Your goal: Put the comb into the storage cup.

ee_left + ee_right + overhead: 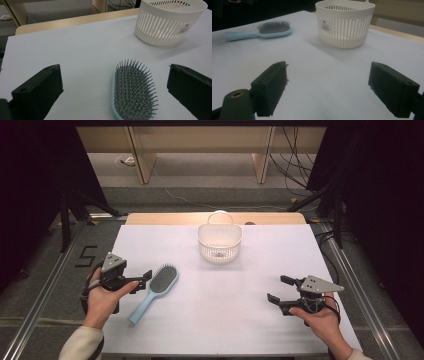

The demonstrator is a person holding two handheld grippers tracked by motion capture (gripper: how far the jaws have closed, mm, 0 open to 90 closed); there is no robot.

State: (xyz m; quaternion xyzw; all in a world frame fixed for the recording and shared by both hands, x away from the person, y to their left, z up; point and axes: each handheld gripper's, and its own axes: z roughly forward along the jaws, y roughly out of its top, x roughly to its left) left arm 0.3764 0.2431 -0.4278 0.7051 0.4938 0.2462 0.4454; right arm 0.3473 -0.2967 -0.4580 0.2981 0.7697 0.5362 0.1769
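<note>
hairbrush (133,91) lies flat between gaping left tongs (115,92).

It looked like a lab or recording studio rather than a home — the white-covered table (210,320) sat inside a metal rail frame (42,295) on grey carpet, with black curtains (30,180) on both sides. Loose cables (295,165) trailed across the floor behind, a taped number five (86,256) marked the carpet, and bare wooden furniture legs (142,162) stood beyond.
</note>
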